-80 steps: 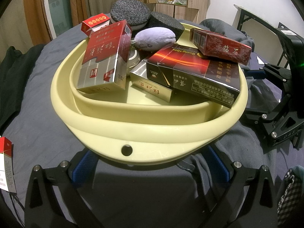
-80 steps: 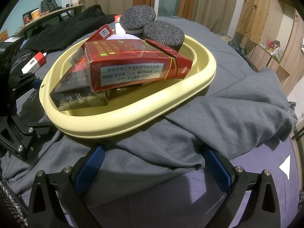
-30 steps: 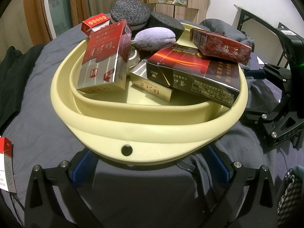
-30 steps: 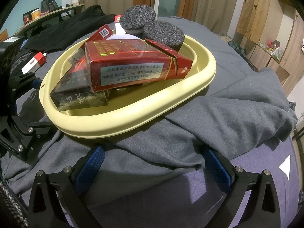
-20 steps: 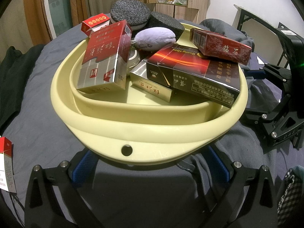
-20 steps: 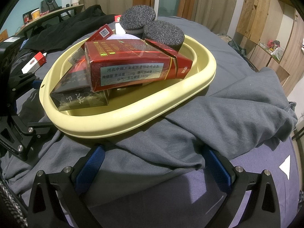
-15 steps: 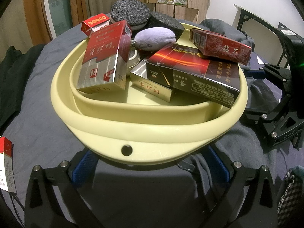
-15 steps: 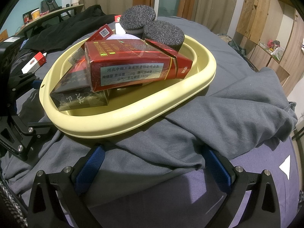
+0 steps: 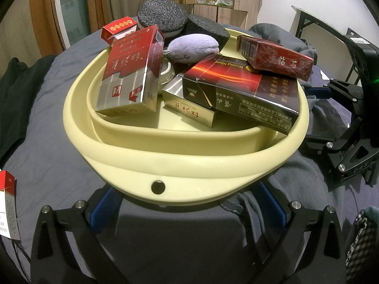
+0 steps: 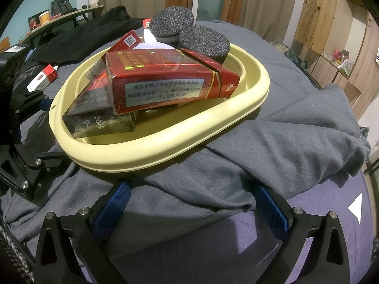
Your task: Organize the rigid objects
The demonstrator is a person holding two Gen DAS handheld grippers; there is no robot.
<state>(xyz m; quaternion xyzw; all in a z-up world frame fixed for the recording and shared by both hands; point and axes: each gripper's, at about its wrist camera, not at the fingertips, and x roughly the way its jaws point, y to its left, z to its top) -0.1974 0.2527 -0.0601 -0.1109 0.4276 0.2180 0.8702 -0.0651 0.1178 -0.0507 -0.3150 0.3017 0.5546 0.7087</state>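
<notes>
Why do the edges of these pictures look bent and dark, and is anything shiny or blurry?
Left wrist view: fisheye lens bows the yellow basin, corners go black, glare streaks the dark carton. Right wrist view: same bending, foil glints on the red carton; both sharp.

Yellow basin (image 9: 184,156): we find no shift in it across the pictures.
Boxes and pads in the basin: we see the same pile, no piece moved, added or taken.
Left gripper (image 9: 187,203): we find it in the same place, jaws spread as before.
Right gripper (image 10: 189,203): the same, no move and no change in the gap.
</notes>
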